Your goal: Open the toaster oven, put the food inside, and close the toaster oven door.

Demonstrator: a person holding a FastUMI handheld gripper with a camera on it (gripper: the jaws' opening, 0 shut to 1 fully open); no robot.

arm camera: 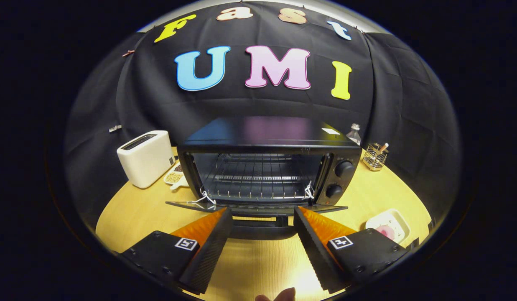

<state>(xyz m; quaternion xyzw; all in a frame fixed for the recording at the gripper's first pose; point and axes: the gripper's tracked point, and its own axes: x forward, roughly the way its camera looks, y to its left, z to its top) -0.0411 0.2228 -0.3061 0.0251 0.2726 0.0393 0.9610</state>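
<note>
My gripper (262, 215), fingers apart and empty, faces the open oven (268, 167); I see the food (384, 232) near right.

bottle (354, 133) half hidden behind toaster oven (266, 167)

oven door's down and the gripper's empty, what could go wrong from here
1. The open gripper flanks the black toaster oven's lowered glass door; swinging toward the pink food on the small white tray could clip it.
2. Loading past the wire rack, the fingers might snag its bars.
</note>
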